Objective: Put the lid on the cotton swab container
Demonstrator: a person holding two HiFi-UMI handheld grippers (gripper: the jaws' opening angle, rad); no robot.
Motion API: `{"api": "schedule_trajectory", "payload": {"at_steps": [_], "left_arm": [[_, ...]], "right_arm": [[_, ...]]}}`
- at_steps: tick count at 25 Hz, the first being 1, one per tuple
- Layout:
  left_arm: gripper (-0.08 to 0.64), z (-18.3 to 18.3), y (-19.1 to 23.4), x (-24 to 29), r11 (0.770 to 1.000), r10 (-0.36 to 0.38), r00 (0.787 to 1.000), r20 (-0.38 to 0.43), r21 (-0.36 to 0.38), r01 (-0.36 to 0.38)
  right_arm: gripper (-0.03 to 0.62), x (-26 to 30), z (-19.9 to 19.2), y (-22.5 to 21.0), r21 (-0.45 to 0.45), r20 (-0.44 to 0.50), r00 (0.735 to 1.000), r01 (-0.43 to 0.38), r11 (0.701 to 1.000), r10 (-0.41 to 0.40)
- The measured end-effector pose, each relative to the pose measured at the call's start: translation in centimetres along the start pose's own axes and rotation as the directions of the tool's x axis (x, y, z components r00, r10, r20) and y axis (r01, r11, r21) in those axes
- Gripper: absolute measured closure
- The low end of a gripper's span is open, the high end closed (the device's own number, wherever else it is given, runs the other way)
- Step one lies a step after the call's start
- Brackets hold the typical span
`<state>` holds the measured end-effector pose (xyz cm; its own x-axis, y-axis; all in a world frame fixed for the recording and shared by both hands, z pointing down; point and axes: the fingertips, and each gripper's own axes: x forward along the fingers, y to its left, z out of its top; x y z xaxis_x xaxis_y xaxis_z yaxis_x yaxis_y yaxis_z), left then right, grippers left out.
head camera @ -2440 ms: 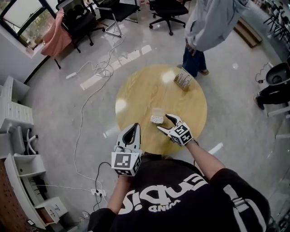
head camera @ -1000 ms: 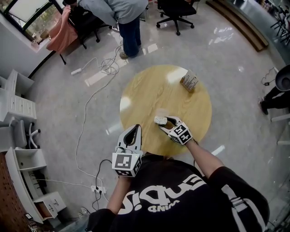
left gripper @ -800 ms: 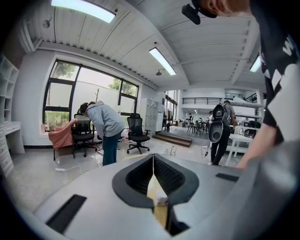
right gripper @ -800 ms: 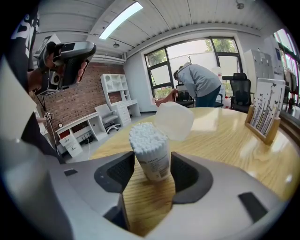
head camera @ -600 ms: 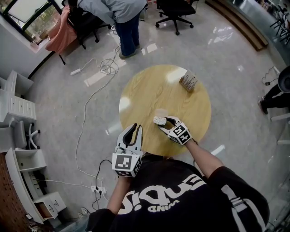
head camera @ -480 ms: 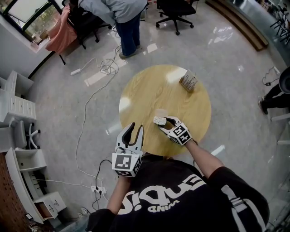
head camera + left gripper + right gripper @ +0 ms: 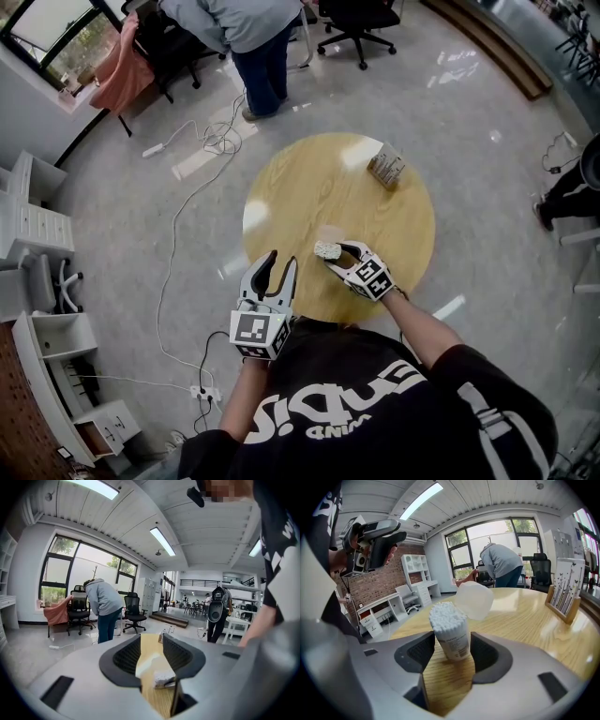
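Observation:
The cotton swab container (image 7: 451, 631), a clear tube packed with white swabs, stands slightly tilted on the round wooden table (image 7: 394, 225). My right gripper (image 7: 452, 638) is shut on it, with a pad against each side. Its translucent lid (image 7: 474, 600) lies on the table just beyond the container. In the head view the container (image 7: 325, 250) sits at the tips of the right gripper (image 7: 337, 254), and the lid (image 7: 329, 232) is faint behind it. My left gripper (image 7: 282, 260) hovers at the table's near-left edge. Its jaws have just been opening and nothing is between them.
A wooden stand holding cards (image 7: 384, 167) sits at the table's far right, also seen close by as the card stand (image 7: 563, 597). A person in a grey top (image 7: 248, 33) bends over beyond the table. Office chairs (image 7: 352, 17) and floor cables (image 7: 211, 141) lie around.
The left gripper's jaws went from shut to open. The right gripper, earlier beside the container, now stays closed around it. The person in grey moved from far right to far left.

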<state>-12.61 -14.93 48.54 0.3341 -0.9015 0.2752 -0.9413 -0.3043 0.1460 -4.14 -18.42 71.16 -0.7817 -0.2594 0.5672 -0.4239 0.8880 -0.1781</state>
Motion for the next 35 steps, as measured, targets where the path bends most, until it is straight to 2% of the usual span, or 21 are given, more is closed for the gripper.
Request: {"api": "schedule_trajectory", "payload": {"at_steps": [10, 16, 28, 35], "left_arm": [[0.423, -4.2, -0.2, 5.1, 0.992, -0.119, 0.989, -0.090, 0.036, 0.122], [0.423, -6.9, -0.5, 8.6, 0.982, -0.188, 0.973, -0.136, 0.000, 0.190], [0.413, -11.1, -0.5, 13.7, 0.943, -0.333, 0.913, -0.235, -0.065, 0.327], [0.399, -12.1, -1.4, 14.8, 0.917, -0.392, 0.878, -0.276, -0.046, 0.395]], "right_arm": [[0.357, 0.4, 0.1, 0.1, -0.004, -0.006, 1.000, -0.007, 1.000, 0.007], [0.360, 0.5, -0.1, 0.0, -0.004, -0.009, 1.000, -0.005, 1.000, 0.005], [0.362, 0.7, 0.0, 0.3, -0.007, -0.026, 1.000, -0.007, 1.000, 0.007], [0.364, 0.7, -0.1, 0.3, -0.004, -0.024, 1.000, 0.005, 1.000, -0.005]]}}
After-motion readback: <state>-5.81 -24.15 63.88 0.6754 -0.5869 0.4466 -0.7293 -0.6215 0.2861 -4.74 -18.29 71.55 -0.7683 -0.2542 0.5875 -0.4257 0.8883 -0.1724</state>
